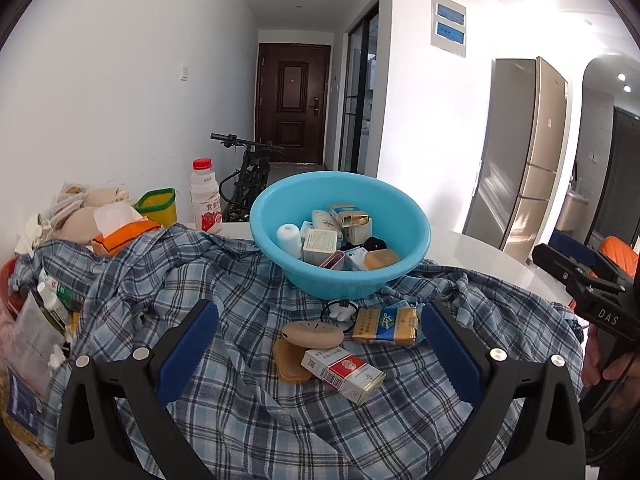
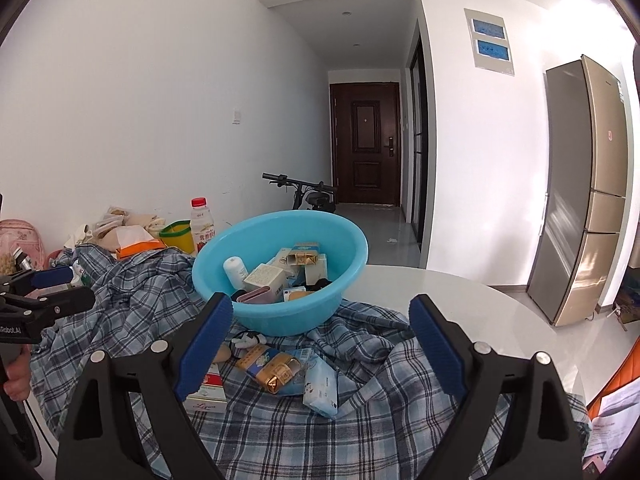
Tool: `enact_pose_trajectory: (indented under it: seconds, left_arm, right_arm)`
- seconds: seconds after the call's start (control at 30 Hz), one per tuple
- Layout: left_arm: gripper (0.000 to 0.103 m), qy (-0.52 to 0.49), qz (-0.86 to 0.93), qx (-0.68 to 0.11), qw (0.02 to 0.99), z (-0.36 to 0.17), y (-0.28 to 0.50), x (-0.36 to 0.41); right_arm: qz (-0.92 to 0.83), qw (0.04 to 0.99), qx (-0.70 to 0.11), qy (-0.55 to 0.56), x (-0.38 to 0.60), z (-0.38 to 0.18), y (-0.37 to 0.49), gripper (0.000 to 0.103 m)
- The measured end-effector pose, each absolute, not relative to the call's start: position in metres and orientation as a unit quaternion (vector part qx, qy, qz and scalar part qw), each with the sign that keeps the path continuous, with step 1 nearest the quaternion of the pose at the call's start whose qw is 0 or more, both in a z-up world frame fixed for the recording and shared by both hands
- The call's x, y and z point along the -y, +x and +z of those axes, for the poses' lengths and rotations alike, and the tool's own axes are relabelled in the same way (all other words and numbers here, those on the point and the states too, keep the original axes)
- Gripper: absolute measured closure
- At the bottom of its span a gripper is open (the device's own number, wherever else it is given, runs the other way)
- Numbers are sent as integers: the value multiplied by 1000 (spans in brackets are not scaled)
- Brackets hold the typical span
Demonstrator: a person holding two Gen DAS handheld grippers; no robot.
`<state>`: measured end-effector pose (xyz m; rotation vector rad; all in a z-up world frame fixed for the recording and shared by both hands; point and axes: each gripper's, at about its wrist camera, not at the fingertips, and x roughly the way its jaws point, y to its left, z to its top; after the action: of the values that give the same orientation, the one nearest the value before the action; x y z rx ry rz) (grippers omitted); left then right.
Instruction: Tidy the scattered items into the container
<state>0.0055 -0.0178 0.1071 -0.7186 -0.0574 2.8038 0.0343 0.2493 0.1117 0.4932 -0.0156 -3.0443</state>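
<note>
A blue basin point(image 1: 340, 280) point(image 2: 256, 320) stands on a plaid cloth and holds several small boxes and bottles. In front of it lie a red-and-white cigarette pack point(image 1: 344, 374) point(image 2: 208, 394), a gold-and-blue pack point(image 1: 386, 326) point(image 2: 268, 368), a beige round case point(image 1: 314, 334), an orange disc point(image 1: 290, 364) and a black hair tie point(image 1: 340, 312) point(image 2: 248, 338). A pale blue tissue packet point(image 2: 320, 384) lies beside the gold pack. My left gripper point(image 1: 320, 308) point(image 2: 56, 290) is open above these items, holding nothing. My right gripper point(image 2: 320, 304) point(image 1: 580, 280) is open and empty, to their right.
The blue plaid cloth point(image 1: 240, 420) covers most of a white round table point(image 2: 460, 304). At the back left stand a red-capped bottle point(image 1: 206, 200), a yellow-green cup point(image 1: 158, 206), an orange tissue pack point(image 1: 124, 228) and bags. A fridge point(image 2: 580, 200) stands at the right.
</note>
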Motion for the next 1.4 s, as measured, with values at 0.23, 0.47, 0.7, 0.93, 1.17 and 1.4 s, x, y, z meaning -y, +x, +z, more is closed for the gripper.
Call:
enact_pose_trajectory:
  seconds: [0.23, 0.47, 0.7, 0.93, 1.17, 1.4]
  left_arm:
    - [0, -232, 966, 38, 106, 58, 11, 25]
    - [0, -211, 969, 79, 99, 25, 10, 35]
    - [0, -207, 972, 43, 103, 21, 10, 20]
    - [0, -153, 986, 20, 69, 8, 16, 19]
    - [0, -144, 987, 39, 64, 7, 14, 28]
    - [0, -140, 989, -1, 46, 5, 17, 14]
  right_arm:
    - [-987, 26, 22, 156, -249, 73, 44, 14]
    - [-987, 29, 36, 153, -249, 44, 50, 14]
    - [-988, 26, 22, 152, -245, 38, 49, 14]
    - [-993, 15, 6, 119, -241, 27, 56, 14]
    - [-993, 16, 5, 118, -240, 27, 52, 14]
    - [-989, 4, -2, 147, -237, 22, 43, 8]
